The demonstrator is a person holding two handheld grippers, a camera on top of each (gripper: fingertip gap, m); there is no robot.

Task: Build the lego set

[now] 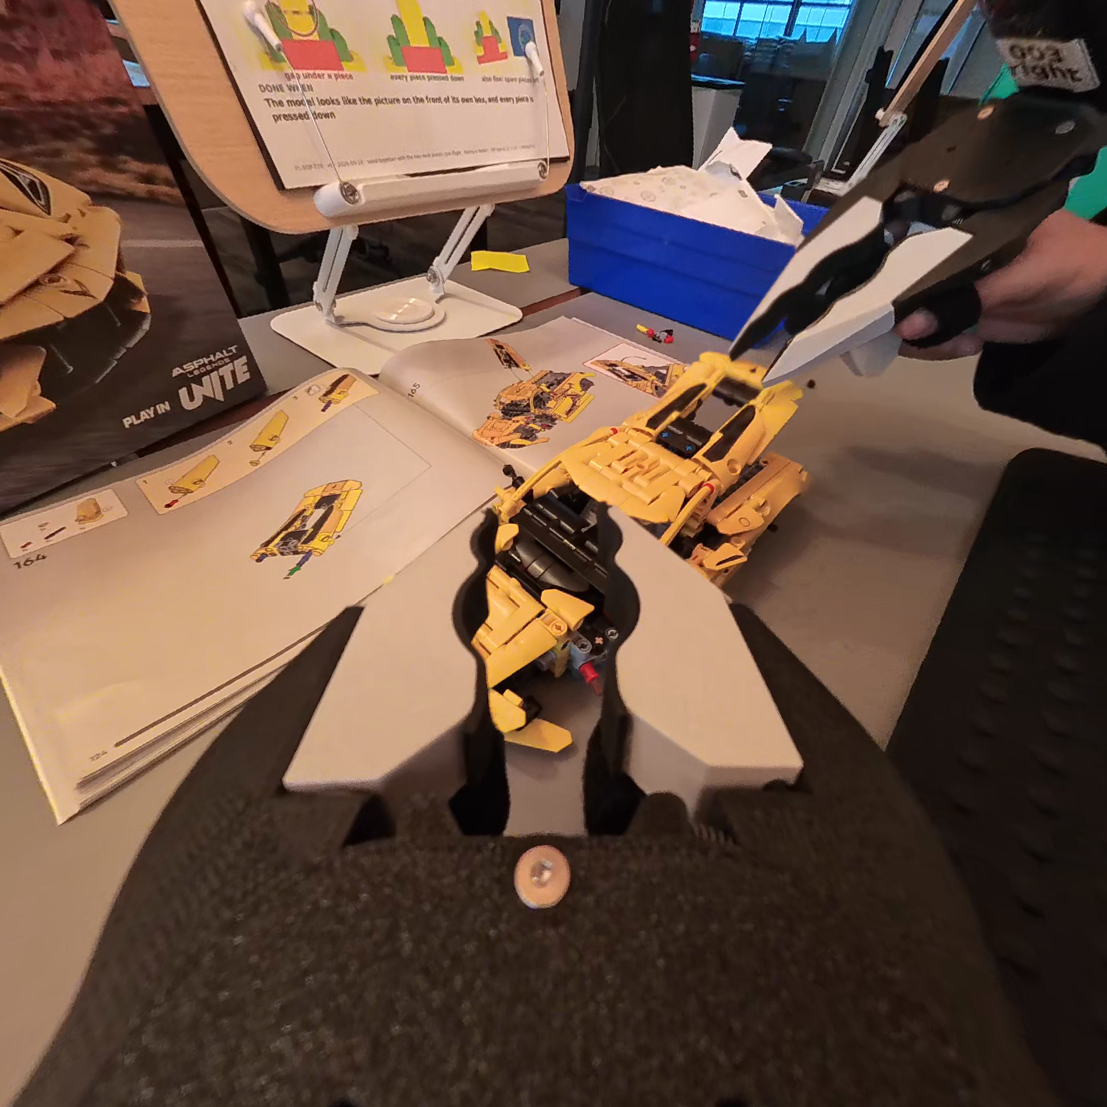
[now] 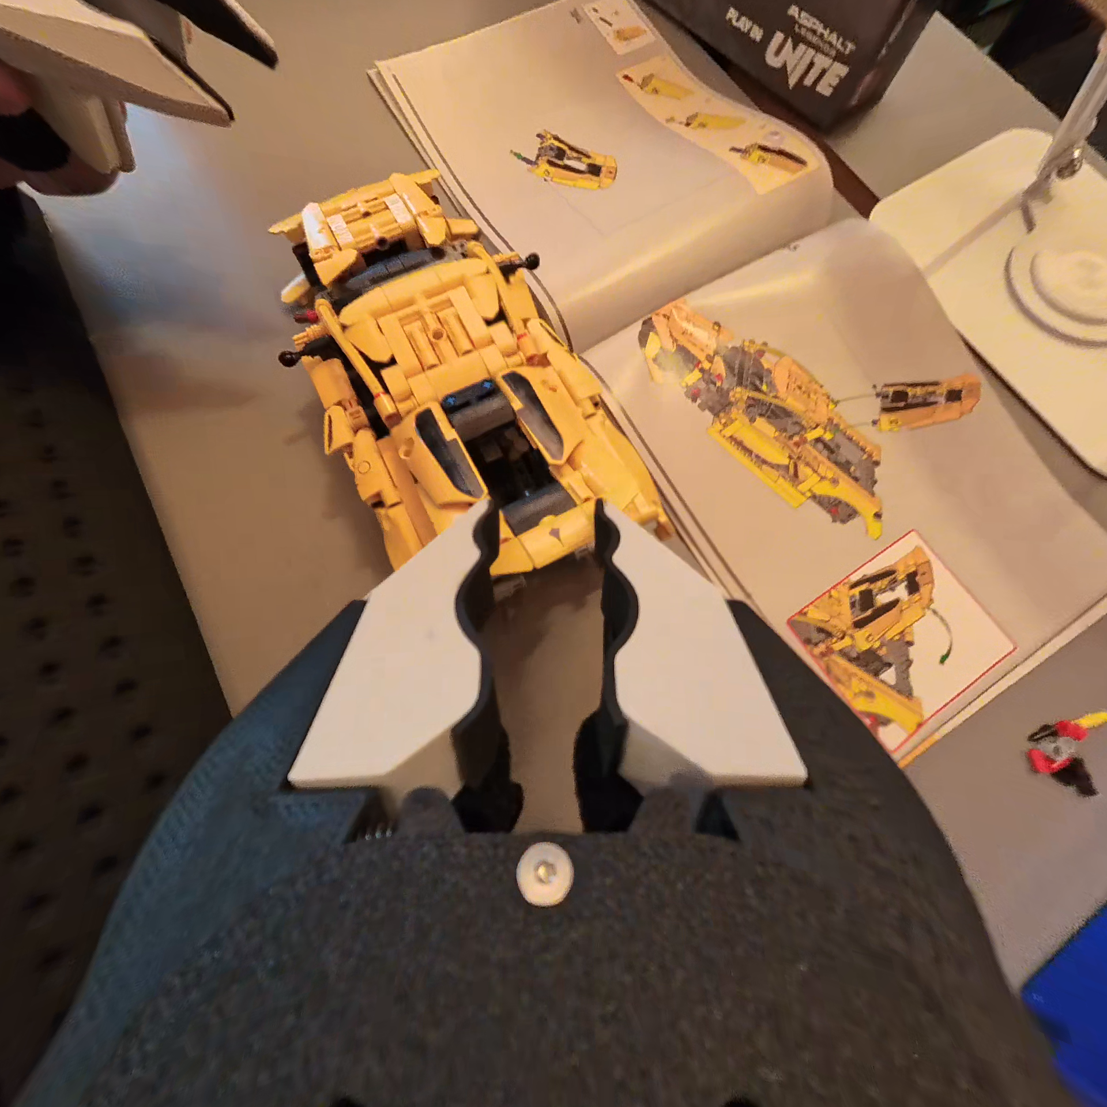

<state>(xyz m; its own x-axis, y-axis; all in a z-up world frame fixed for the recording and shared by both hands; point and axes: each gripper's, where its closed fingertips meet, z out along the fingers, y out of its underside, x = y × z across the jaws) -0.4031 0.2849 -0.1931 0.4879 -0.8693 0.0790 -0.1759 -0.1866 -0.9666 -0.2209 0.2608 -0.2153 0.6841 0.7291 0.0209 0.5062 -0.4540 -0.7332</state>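
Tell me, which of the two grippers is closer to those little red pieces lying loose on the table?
Right. The right gripper is at the yellow car's end nearest the red pieces; the left gripper is at the car's far end.

Warm, kinda dim indoor light in both shots, with cooler daylight from windows (image 1: 773, 24) at upper right. Soft shadows on the table (image 2: 197, 335). Heavy fisheye bending at the edges, and the corners look smeared and blurry.
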